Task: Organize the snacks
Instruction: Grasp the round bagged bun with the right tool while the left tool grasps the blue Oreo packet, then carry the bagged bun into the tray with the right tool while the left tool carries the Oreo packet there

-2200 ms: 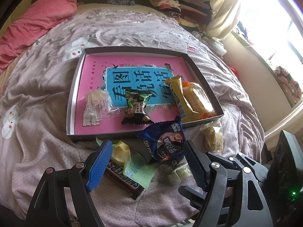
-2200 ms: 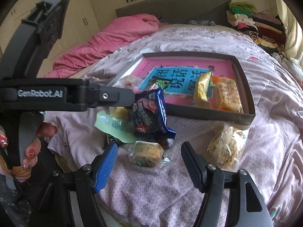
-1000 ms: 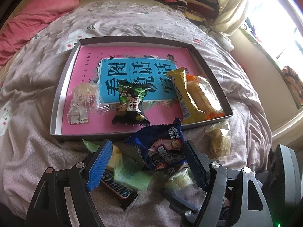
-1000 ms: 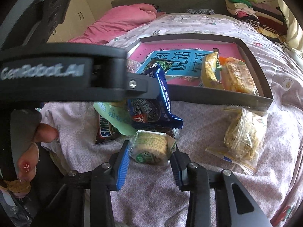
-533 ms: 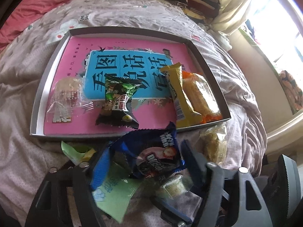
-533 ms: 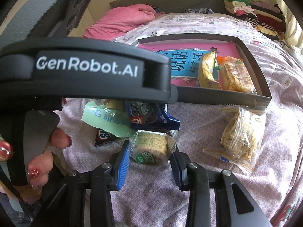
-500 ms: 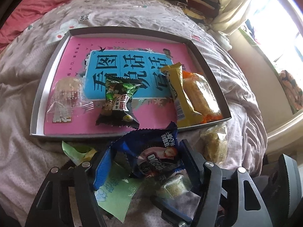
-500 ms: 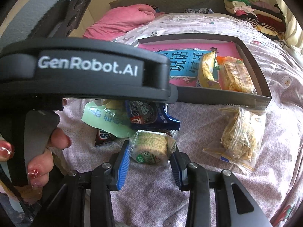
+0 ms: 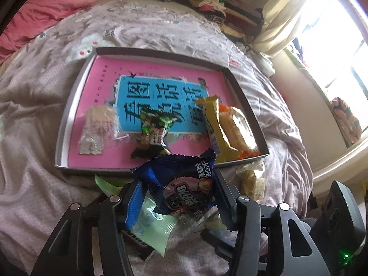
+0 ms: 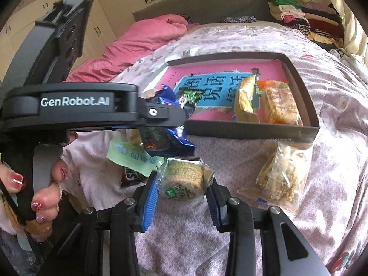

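Only the right wrist view showed the person's hand [image 10: 34, 184] holding the left gripper [image 9: 177, 197]. Its jaws had just been closing and pinched the blue cookie bag [image 9: 184, 184]. The right gripper [image 10: 181, 197] squeezed a round cracker pack [image 10: 184, 179]. Farther back on the bed, the tray [image 9: 62, 124] held a clear snack pack [image 9: 96, 128], a green candy bag [image 9: 154, 128] and a yellow bar [image 9: 216, 126].

We were in a home bedroom: a bed [image 10: 287, 53] under a pale floral quilt [image 9: 161, 30] filled the view, with a rumpled pink blanket [image 10: 147, 39] by the grey headboard [image 10: 207, 2]. Folded clothes [image 10: 299, 13] were stacked at one corner, cream wardrobe doors [image 10: 46, 2] stood behind, and a curtained window [image 9: 333, 34] let daylight in.
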{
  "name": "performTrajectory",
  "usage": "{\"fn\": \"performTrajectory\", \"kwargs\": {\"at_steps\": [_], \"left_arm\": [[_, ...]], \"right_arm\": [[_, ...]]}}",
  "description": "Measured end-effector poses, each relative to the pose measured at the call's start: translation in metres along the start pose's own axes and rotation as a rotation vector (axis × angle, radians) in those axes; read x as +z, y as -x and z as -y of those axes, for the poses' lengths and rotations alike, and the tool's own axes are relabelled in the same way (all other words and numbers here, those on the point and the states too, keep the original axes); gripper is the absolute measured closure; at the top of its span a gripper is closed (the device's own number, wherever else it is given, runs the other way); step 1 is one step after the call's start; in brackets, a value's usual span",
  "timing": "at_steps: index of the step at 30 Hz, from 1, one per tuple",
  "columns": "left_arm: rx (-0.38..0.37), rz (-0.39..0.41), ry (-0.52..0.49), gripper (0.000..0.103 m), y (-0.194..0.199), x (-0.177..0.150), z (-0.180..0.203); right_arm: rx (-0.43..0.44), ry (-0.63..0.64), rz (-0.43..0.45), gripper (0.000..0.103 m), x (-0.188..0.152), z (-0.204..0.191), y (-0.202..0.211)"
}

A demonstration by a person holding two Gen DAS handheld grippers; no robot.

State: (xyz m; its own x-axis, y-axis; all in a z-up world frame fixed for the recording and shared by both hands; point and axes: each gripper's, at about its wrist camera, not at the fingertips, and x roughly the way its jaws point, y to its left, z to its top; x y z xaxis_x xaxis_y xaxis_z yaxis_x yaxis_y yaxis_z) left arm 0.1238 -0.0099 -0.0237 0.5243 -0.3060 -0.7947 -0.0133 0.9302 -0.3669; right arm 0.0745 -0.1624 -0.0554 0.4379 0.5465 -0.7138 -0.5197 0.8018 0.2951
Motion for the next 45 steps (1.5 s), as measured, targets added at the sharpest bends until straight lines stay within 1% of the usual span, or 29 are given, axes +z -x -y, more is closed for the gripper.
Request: {"fn": "performTrajectory", "kwargs": {"at_steps": [8,17,26,40,45], "left_arm": [[0.014,0.042,-0.013,0.046,0.018,0.0,-0.001],[0.039,0.079,-0.032,0.046,0.035,0.0,-0.006],[0.065,0.128,-0.04,0.046,0.05,0.005,-0.01],[0.092,0.219,0.004,0.046,0.078,0.016,-0.031],[0.103,0.242,0.024,0.046,0.086,0.02,-0.039]], "right_arm": [[-0.003,-0.004,0.034,0.064,0.004,0.005,0.009],[-0.007,-0.011,0.092,0.064,0.011,0.008,0.022],[-0.027,-0.041,0.148,0.063,0.022,0.021,0.034],[-0.048,-0.049,0.212,0.063,0.029,0.028,0.045],[-0.072,-0.035,0.231,0.063,0.033,0.03,0.048]]}}
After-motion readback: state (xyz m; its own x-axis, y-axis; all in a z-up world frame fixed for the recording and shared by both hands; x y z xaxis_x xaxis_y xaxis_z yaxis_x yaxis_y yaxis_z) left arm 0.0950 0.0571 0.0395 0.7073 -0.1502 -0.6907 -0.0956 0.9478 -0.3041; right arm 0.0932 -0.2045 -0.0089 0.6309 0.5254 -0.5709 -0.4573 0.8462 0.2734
